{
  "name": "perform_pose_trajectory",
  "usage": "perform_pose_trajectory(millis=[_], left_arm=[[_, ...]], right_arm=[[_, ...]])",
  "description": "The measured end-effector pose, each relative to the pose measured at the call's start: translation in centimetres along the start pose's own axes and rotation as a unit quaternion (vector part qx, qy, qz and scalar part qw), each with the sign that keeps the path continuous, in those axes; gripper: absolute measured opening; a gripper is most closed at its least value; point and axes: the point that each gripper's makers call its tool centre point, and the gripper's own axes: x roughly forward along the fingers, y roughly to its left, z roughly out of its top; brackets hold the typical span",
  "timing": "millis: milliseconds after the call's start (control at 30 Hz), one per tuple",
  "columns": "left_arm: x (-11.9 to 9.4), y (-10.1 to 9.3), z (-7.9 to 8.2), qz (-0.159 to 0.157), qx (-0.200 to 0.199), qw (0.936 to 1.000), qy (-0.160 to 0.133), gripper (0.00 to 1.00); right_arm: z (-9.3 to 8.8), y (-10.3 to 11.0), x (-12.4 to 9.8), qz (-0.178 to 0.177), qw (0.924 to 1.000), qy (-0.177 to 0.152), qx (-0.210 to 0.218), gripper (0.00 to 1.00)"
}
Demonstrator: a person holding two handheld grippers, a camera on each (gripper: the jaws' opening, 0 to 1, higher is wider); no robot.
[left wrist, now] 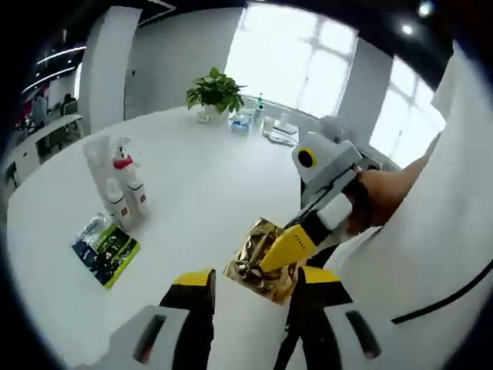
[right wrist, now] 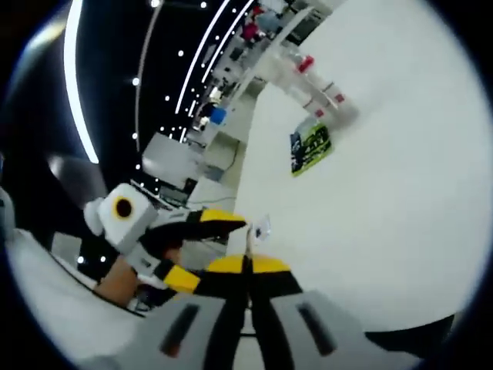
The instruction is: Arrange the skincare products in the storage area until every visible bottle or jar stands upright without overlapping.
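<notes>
Bottles with red caps stand upright together on the white bench, well apart from both grippers; in the right gripper view the same bottles stand near the far edge of the bench. Just beside them lies a flat green-and-dark packet, seen again in the right gripper view. In the left gripper view, the left gripper has its jaws spread, with a crumpled gold foil pouch lying on the bench just ahead of them. The right gripper comes in from the right, held by a hand, its yellow tip touching the gold pouch; whether it pinches the foil I cannot tell from there. In the right gripper view the right gripper's own jaws are pressed together with nothing visible between them, and the left gripper shows beside them with jaws apart. A potted plant stands at the far end of the bench.
</notes>
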Motion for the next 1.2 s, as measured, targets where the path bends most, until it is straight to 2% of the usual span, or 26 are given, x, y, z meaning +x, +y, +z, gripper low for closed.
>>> perform_pose_trajectory(millis=[67,100,133,167,200,267,333,433,500,533,567,600,633,667,800,900,967,1033,1100,1133,1200], left_arm=[[-0.2,0.0,-0.2,-0.013,-0.040,0.9991,-0.009,0.43],[-0.2,-0.3,-0.2,-0.027,-0.066,0.9974,-0.012,0.41],[-0.1,-0.6,-0.2,-0.043,-0.099,0.9940,-0.017,0.38],[-0.1,-1.0,-0.2,-0.068,-0.164,0.9837,-0.025,0.35],[0.0,-1.3,0.0,-0.087,-0.192,0.9769,-0.034,0.31],[0.1,-1.7,0.3,-0.101,-0.215,0.9704,-0.045,0.25],[0.2,-1.8,0.3,-0.095,-0.201,0.9736,-0.050,0.24],[0.3,-2.7,1.0,-0.121,-0.226,0.9648,-0.061,0.19],[0.3,-3.0,1.5,-0.139,-0.254,0.9540,-0.078,0.14],[0.1,-2.8,1.8,-0.143,-0.278,0.9458,-0.087,0.12],[0.1,-2.7,1.8,-0.143,-0.284,0.9440,-0.089,0.09],[-0.3,-3.0,2.1,-0.167,-0.317,0.9287,-0.095,0.07],[-0.3,-2.9,2.0,-0.168,-0.325,0.9261,-0.092,0.06],[-0.3,-2.8,1.7,-0.166,-0.318,0.9294,-0.089,0.04],[-0.8,-2.9,1.6,-0.188,-0.334,0.9192,-0.092,0.00],[-0.9,-3.1,1.1,-0.198,-0.340,0.9155,-0.082,0.00],[-1.0,-3.3,1.0,-0.204,-0.342,0.9139,-0.078,0.00],[-1.1,-4.0,0.6,-0.220,-0.339,0.9126,-0.063,0.00],[-1.2,-4.0,0.7,-0.224,-0.345,0.9091,-0.067,0.00],[-1.2,-3.9,0.7,-0.228,-0.350,0.9061,-0.071,0.00],[-1.3,-3.7,0.7,-0.230,-0.358,0.9017,-0.078,0.00]], right_arm=[[0.7,0.4,-0.1,0.012,0.9998,-0.016,0.004,0.00],[1.3,0.7,-0.2,0.023,0.9991,-0.033,0.012,0.00],[1.5,0.8,-0.3,0.025,0.9989,-0.037,0.015,0.00],[2.0,1.1,-0.4,0.036,0.9977,-0.051,0.024,0.00],[2.5,1.3,-0.6,0.048,0.9963,-0.063,0.032,0.00],[2.9,1.7,-0.7,0.064,0.9942,-0.075,0.045,0.00],[2.9,2.1,-0.7,0.081,0.9918,-0.077,0.061,0.00],[2.7,2.1,-0.6,0.082,0.9918,-0.076,0.062,0.00],[3.0,2.7,-0.6,0.097,0.9896,-0.083,0.066,0.00],[3.0,2.7,-0.6,0.099,0.9892,-0.084,0.068,0.00],[3.1,2.7,-0.6,0.099,0.9889,-0.086,0.069,0.00],[3.0,2.8,-0.6,0.102,0.9886,-0.086,0.069,0.01],[3.0,2.8,-0.6,0.104,0.9883,-0.087,0.070,0.01],[2.9,3.0,-0.5,0.105,0.9884,-0.084,0.070,0.01],[2.9,3.0,-0.4,0.103,0.9890,-0.087,0.060,0.08],[3.2,3.0,-0.4,0.104,0.9884,-0.091,0.064,0.09],[3.2,3.0,-0.4,0.106,0.9878,-0.092,0.068,0.08],[3.2,3.5,-0.5,0.119,0.9860,-0.091,0.074,0.02],[3.2,3.8,-0.6,0.125,0.9865,-0.087,0.062,0.00],[3.2,4.1,-0.6,0.126,0.9875,-0.086,0.040,0.00],[3.4,4.2,-0.5,0.128,0.9873,-0.088,0.033,0.00]])
